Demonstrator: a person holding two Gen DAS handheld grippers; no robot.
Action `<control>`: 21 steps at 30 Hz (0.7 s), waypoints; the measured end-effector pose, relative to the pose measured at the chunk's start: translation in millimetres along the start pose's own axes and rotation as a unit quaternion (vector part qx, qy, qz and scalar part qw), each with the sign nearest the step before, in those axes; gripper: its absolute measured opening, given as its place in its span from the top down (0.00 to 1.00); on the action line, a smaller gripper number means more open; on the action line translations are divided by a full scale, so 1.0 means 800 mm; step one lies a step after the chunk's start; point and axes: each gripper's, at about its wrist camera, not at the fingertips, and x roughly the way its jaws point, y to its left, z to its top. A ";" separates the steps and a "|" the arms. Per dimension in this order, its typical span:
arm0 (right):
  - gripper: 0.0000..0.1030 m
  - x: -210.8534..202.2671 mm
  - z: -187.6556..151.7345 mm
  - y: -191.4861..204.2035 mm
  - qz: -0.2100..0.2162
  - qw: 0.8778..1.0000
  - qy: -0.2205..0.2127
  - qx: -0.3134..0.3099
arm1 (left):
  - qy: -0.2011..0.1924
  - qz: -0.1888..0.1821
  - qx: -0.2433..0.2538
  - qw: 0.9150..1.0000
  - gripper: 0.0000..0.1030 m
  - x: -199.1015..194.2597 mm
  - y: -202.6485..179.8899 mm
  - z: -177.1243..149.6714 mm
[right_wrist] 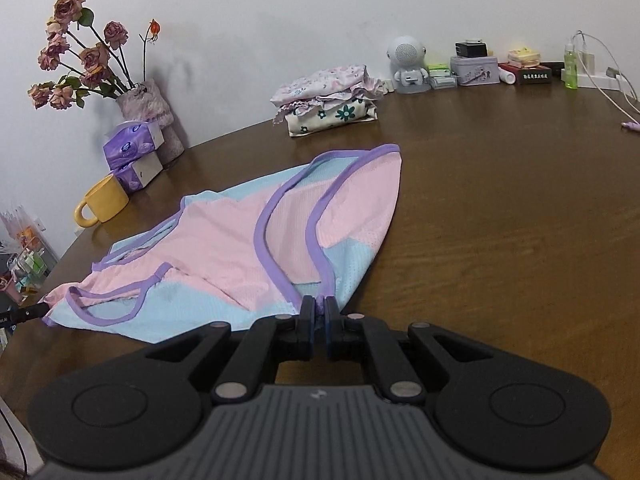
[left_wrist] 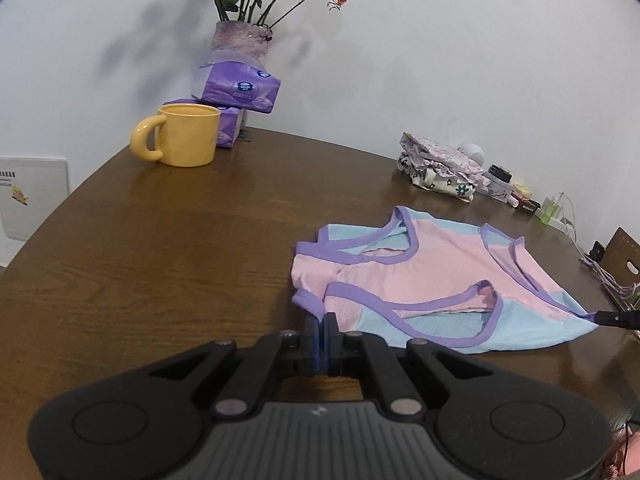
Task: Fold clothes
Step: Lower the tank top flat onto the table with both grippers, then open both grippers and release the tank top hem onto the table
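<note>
A pink and light-blue mesh tank top (left_wrist: 420,276) (right_wrist: 224,240) with purple trim lies spread on the brown wooden table (left_wrist: 180,240) (right_wrist: 500,220). My left gripper (left_wrist: 324,320) is shut on a purple-trimmed corner at the garment's near left edge. My right gripper (right_wrist: 319,304) is shut on the purple trim at the garment's near right corner. Each gripper's tip shows in the other's view: the right one (left_wrist: 616,317) at the cloth's far right corner, the left one (right_wrist: 24,312) at the cloth's left corner. The cloth lies low, touching the table.
A yellow mug (left_wrist: 188,136) (right_wrist: 106,200), purple tissue packs (left_wrist: 240,88) and a vase of dried roses (left_wrist: 240,36) stand at the back left. A stack of folded floral clothes (right_wrist: 328,100) sits by the wall. Small items (right_wrist: 480,68) and a cable (right_wrist: 616,92) line the back right.
</note>
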 end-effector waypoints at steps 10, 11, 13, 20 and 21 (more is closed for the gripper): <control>0.96 -0.015 -0.040 0.010 -0.001 1.000 0.002 0.006 | 0.000 0.028 0.005 1.000 0.99 -0.007 -0.001 -0.014; 0.96 -0.016 -0.043 0.010 -0.002 1.000 0.003 0.006 | -0.002 0.031 0.006 0.999 0.99 -0.008 -0.002 -0.015; 0.96 -0.018 -0.047 0.010 -0.003 1.000 0.003 0.009 | -0.007 0.037 0.007 0.999 0.99 -0.011 -0.002 -0.015; 0.93 -0.021 -0.057 0.010 -0.012 1.000 0.003 0.014 | -0.018 0.042 -0.016 0.999 0.83 -0.029 -0.004 -0.019; 0.91 -0.024 -0.057 0.008 -0.011 1.000 0.000 0.021 | -0.025 0.044 -0.024 0.998 0.78 -0.036 -0.002 -0.019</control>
